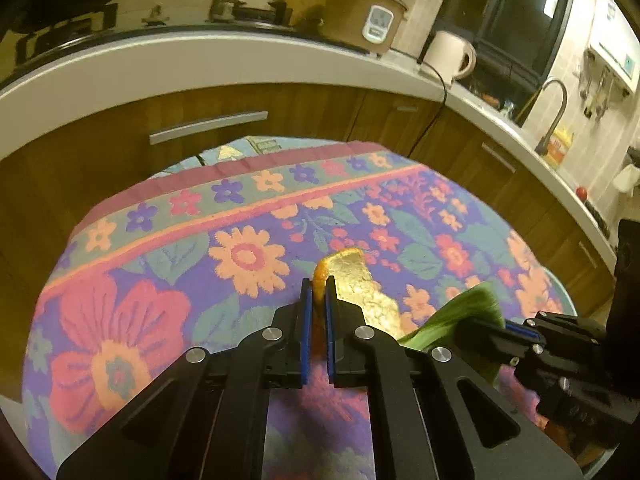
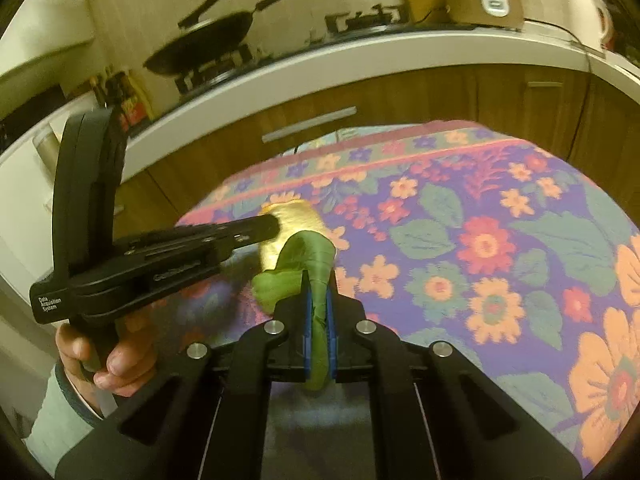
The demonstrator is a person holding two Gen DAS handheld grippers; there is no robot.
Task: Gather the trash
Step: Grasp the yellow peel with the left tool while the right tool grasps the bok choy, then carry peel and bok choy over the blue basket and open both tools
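Observation:
My left gripper [image 1: 319, 286] is shut on an orange peel [image 1: 354, 276], held above the floral tablecloth [image 1: 160, 280]; the peel's pale inner side faces right. My right gripper [image 2: 319, 282] is shut on a green vegetable leaf [image 2: 310, 254], also held above the cloth. In the left wrist view the leaf [image 1: 460, 316] and the right gripper [image 1: 508, 326] are at the right, close to the peel. In the right wrist view the left gripper [image 2: 272, 224] reaches in from the left with the peel [image 2: 292, 216] just behind the leaf.
The table with the floral tablecloth [image 2: 480, 240] stands before wooden kitchen cabinets [image 1: 240, 112] with a white counter. On the counter are a rice cooker [image 1: 364, 16], a white kettle [image 1: 450, 56], a stove with a black pan [image 2: 204, 40], and a sink tap [image 1: 556, 112].

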